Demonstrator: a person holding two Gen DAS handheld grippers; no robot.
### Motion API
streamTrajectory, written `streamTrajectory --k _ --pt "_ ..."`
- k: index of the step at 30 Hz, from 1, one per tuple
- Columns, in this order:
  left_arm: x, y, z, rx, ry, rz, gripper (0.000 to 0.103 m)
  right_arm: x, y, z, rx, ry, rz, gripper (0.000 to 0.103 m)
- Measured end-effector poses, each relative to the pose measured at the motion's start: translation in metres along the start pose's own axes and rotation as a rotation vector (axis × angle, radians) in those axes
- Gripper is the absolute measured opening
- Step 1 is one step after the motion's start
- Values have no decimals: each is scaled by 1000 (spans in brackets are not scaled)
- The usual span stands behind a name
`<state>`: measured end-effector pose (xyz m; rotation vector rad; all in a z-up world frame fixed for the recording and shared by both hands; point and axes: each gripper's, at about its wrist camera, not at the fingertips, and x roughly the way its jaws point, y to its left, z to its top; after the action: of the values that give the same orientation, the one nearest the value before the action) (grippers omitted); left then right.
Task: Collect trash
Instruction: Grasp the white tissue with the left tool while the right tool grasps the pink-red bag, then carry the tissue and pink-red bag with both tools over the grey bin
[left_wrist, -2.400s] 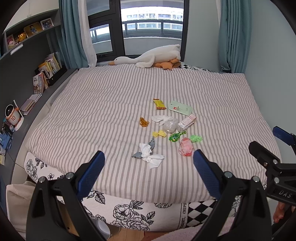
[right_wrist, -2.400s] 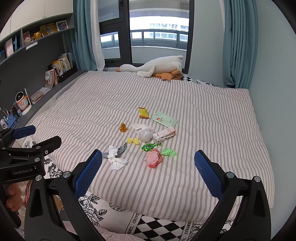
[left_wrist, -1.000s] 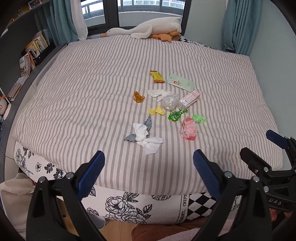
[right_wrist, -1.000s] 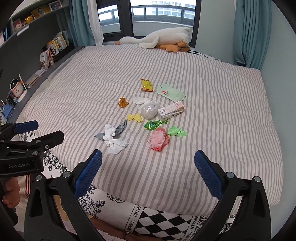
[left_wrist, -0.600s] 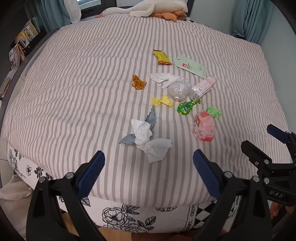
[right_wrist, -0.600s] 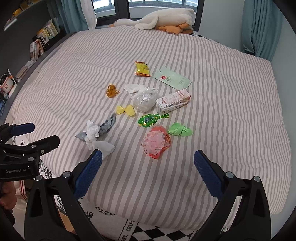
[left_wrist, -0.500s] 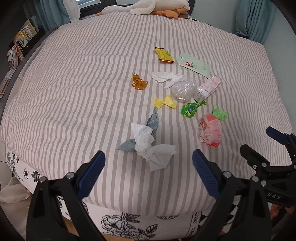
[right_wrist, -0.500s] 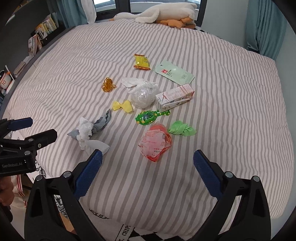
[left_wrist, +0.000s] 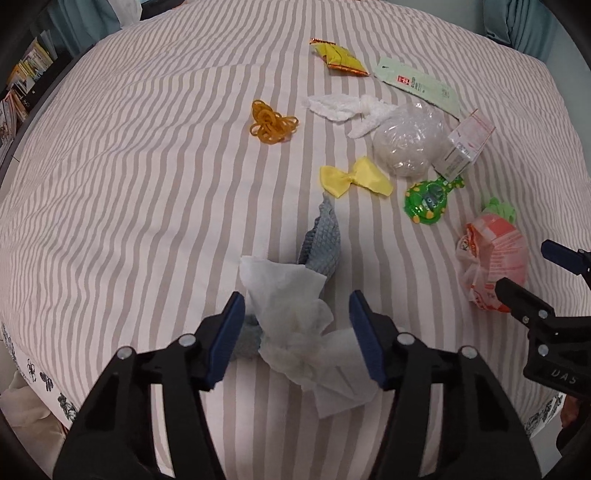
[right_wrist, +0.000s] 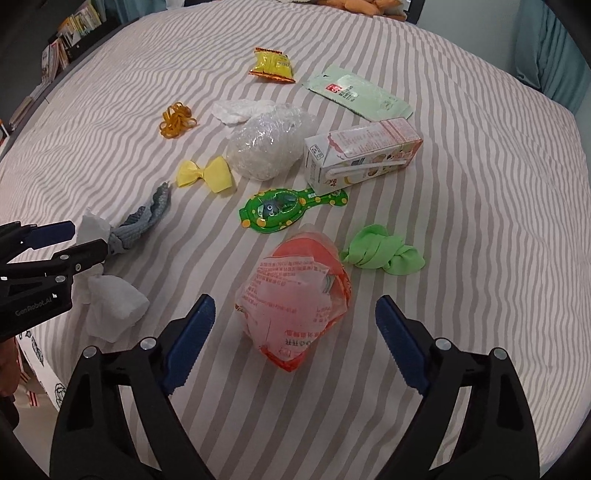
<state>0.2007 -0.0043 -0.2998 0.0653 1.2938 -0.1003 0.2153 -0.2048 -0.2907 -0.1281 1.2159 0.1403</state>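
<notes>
Right wrist: "GenRobot.AI", seemingly, on left claw (right_wrist: 70, 240); both claws spread, empty.

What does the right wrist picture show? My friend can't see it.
The open right tool hovers around a crumpled red bag on a striped bed. Beyond lie a green cloth, green toy, carton, yellow bow. At left, the left tool reaches a white tissue.

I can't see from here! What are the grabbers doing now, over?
Both hand-held grippers open: left straddling white tissue, right before the red wrapper. Grey cloth tangled with tissue.
</notes>
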Motion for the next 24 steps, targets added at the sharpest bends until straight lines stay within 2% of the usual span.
streamTrajectory --k 1,4,6,17,24 --pt "3 1 0 -6 5 -3 38 5 0 -1 0 7 1 79" --pt "6 3 -1 -7 6 -16 19 14 0 -2 0 36 35 53" --pt "2 2 -1 2 -13 -21 14 15 3 -2 -11 36 52 51" --pt "-34 5 0 -14 -67 -46 12 -19 12 0 -37 0 79 46" --pt "-78 20 -25 -87 -104 -34 12 -63 30 -6 -109 -50 101 45"
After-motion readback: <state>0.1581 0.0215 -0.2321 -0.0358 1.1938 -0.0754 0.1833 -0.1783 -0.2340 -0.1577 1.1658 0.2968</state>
